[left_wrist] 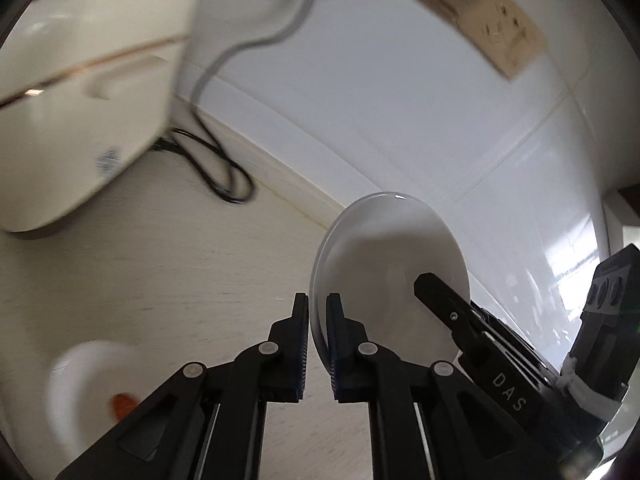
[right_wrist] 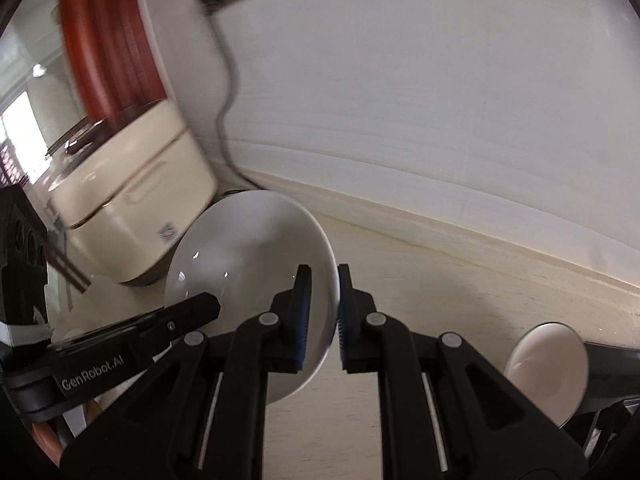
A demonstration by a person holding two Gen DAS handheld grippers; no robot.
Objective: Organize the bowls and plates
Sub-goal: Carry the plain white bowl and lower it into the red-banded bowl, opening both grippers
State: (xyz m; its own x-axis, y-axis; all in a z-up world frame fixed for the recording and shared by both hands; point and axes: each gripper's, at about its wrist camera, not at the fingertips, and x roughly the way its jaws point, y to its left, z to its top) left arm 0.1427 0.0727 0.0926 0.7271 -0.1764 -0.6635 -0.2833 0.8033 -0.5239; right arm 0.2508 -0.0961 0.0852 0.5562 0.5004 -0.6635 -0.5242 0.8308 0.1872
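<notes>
A white bowl (left_wrist: 384,248) is held off the pale counter (left_wrist: 180,264), tilted on edge, between both grippers. My left gripper (left_wrist: 318,300) is shut on the bowl's left rim, with the rim pinched between the blue pads. In the right wrist view, my right gripper (right_wrist: 323,276) is shut on the opposite rim of the same bowl (right_wrist: 248,248). One finger (left_wrist: 440,296) of the right gripper lies against the bowl's inside in the left wrist view. A finger (right_wrist: 200,308) of the left gripper reaches the bowl's lower left edge in the right wrist view.
A cream appliance (left_wrist: 80,100) (right_wrist: 136,200) stands at the left by the white wall, with a black cable (left_wrist: 224,176) looped behind it. Another white dish (left_wrist: 88,384) with something orange in it lies at lower left. A small white dish (right_wrist: 548,368) sits at lower right.
</notes>
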